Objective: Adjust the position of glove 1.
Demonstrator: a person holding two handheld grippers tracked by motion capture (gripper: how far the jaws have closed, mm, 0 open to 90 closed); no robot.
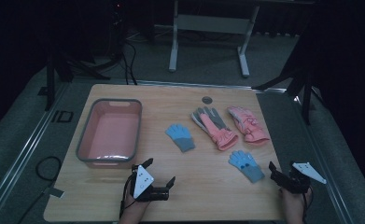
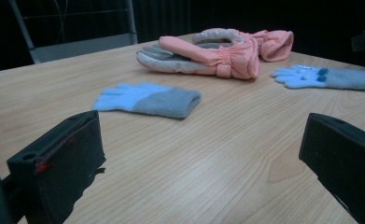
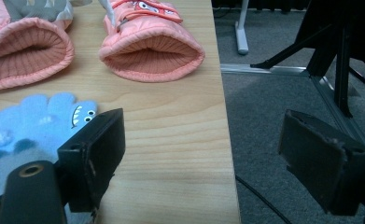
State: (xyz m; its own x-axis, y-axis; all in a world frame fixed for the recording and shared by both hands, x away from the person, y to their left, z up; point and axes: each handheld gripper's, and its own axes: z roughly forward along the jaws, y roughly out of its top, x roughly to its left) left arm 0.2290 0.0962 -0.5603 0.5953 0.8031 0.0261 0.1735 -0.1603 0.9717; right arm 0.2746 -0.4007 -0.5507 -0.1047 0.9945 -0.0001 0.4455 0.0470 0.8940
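- Jaws of the left gripper [image 1: 160, 179] and right gripper [image 1: 281, 169] stand apart, holding nothing.
- The right gripper view reveals a shark face on the blue glove [image 3: 35, 121]; it lies flat near the counter [image 1: 208, 196] edge, just beside the right gripper.

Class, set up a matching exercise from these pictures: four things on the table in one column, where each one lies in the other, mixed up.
Things:
1. pink basin
2. blue glove with eyes
3. plain blue glove
4. pink mitten with a grey palm

Places:
A. middle of the table, alone
B. left part of the table
C. nearest the right tongs
D. beside the other pink mitten

Pairs: 1-B, 2-C, 3-A, 4-D
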